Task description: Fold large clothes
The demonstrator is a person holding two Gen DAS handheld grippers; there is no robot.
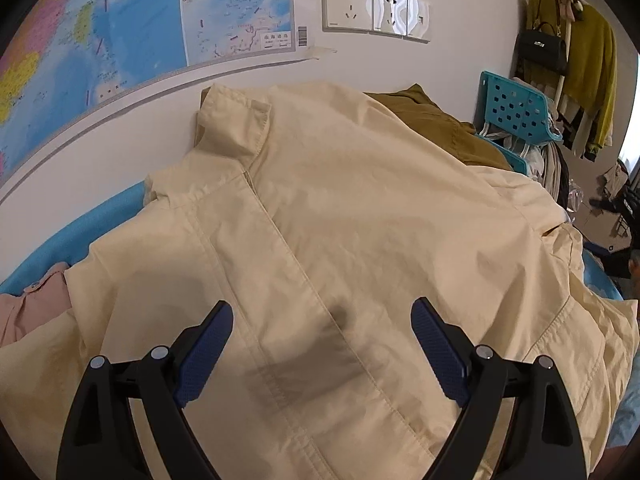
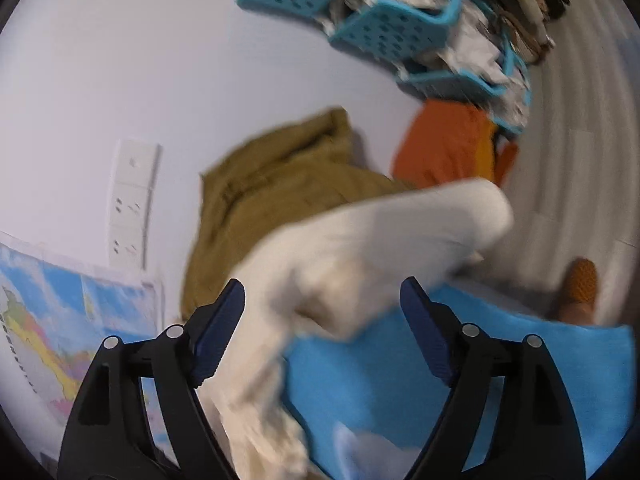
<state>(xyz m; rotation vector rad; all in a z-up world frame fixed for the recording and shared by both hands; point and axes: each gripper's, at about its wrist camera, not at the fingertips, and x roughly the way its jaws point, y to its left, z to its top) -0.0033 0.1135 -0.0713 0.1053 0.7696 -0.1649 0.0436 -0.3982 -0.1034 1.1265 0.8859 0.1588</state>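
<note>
A: Start at the left. What lies on the blue surface (image 1: 48, 244)?

B: At its left edge a pink garment (image 1: 28, 312) sits bunched, partly under the hem of the big cream jacket (image 1: 360, 208). The jacket is spread flat across nearly the whole surface, collar up against the wall, just below the map (image 1: 100, 28) taped there. Right of the map are three wall sockets (image 1: 374, 10).

A: And the left gripper (image 1: 322, 320)?

B: It hangs over the lower middle of the jacket, fingers wide apart, nothing between them but its own shadow on the cloth. The blue pads (image 1: 208, 356) do not touch the fabric as far as I can tell.

A: Further right?

B: Behind the jacket's far shoulder an olive-brown garment (image 1: 440, 120) lies against the wall. Past it stand turquoise baskets (image 1: 516, 108) full of laundry, and a yellow-green sweater (image 1: 592, 76) hangs in the corner with a black handbag (image 1: 542, 50).

A: What about the right gripper (image 2: 322, 300)?

B: Its view is heavily blurred. The fingers stand well apart. A cream sleeve or edge of the jacket runs up between them, close to the left pad, but neither pad presses on it, so it is not gripped. Bare blue surface shows under the right finger, at the right edge. Beyond lie the olive garment, an orange garment (image 2: 444, 148) and the baskets.
</note>
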